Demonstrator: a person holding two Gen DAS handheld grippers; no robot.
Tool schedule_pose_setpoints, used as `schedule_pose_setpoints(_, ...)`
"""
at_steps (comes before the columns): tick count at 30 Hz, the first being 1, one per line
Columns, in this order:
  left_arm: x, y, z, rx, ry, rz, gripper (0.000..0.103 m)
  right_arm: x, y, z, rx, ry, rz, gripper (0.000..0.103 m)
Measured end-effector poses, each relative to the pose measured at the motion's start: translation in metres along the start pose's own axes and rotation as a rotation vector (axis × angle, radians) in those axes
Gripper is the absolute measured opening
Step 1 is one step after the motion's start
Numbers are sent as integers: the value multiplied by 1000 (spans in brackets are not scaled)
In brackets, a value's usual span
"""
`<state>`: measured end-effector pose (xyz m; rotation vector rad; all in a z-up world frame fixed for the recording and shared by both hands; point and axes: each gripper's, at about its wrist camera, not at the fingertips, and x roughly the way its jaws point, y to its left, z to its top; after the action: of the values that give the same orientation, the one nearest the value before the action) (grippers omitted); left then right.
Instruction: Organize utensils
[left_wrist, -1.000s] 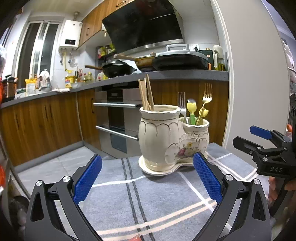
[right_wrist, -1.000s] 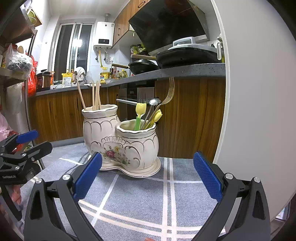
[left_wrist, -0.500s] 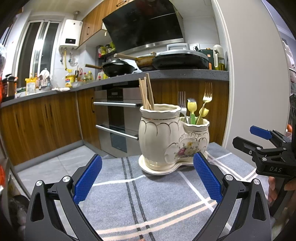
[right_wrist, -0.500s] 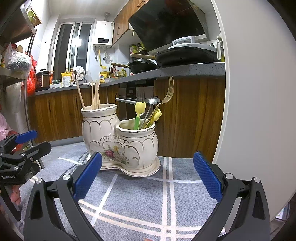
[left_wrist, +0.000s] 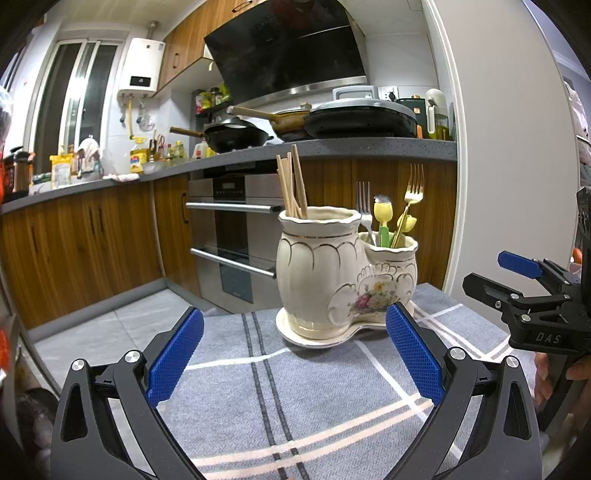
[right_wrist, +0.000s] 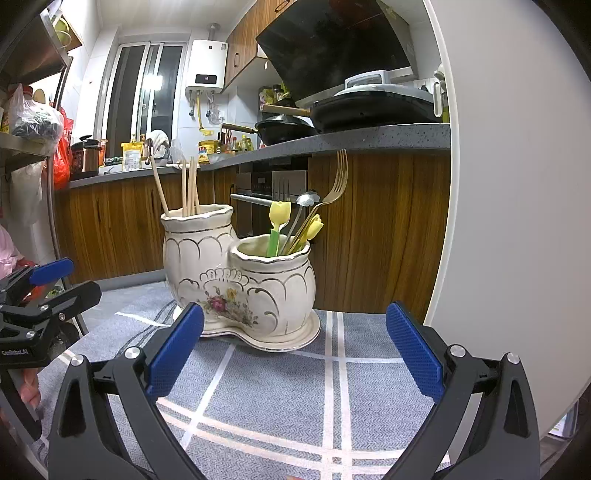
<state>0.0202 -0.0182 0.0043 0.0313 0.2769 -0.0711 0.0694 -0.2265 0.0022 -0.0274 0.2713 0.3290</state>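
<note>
A cream ceramic double utensil holder (left_wrist: 332, 280) (right_wrist: 240, 280) stands on a grey checked cloth (left_wrist: 295, 391) (right_wrist: 280, 391). Its taller pot holds wooden chopsticks (left_wrist: 291, 184) (right_wrist: 188, 186). Its lower pot holds a gold fork (left_wrist: 410, 199) (right_wrist: 334, 184), a silver fork (left_wrist: 364, 203), a spoon (right_wrist: 306, 201) and yellow tulip-handled utensils (left_wrist: 382, 218) (right_wrist: 277, 221). My left gripper (left_wrist: 295, 354) is open and empty, short of the holder. My right gripper (right_wrist: 295, 350) is open and empty, also short of it; it shows at the right edge of the left wrist view (left_wrist: 524, 288).
A white wall or pillar (left_wrist: 509, 166) (right_wrist: 517, 184) rises just right of the holder. Behind are wooden kitchen cabinets (left_wrist: 92, 236), an oven (left_wrist: 236, 236) and a counter with pans (left_wrist: 354, 122). The cloth's far edge drops to the tiled floor (left_wrist: 122, 321).
Both grippers have stayed nearly still. The right wrist view has drifted very slightly, so the holder sits a touch further left in it.
</note>
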Motion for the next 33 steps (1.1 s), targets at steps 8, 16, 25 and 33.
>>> schedule_pose_setpoints(8, 0, 0, 0, 0, 0, 0, 98, 1, 0, 0, 0, 1, 0, 97)
schedule_pose_setpoints(16, 0, 0, 1, 0, 1, 0, 98, 1, -1, 0, -1, 1, 0, 97)
schedule_pose_setpoints(25, -1, 0, 1, 0, -1, 1, 98, 1, -1, 0, -1, 1, 0, 98)
schedule_pose_setpoints(33, 1, -1, 0, 5, -1, -8, 98, 1, -1, 0, -1, 2, 0, 98)
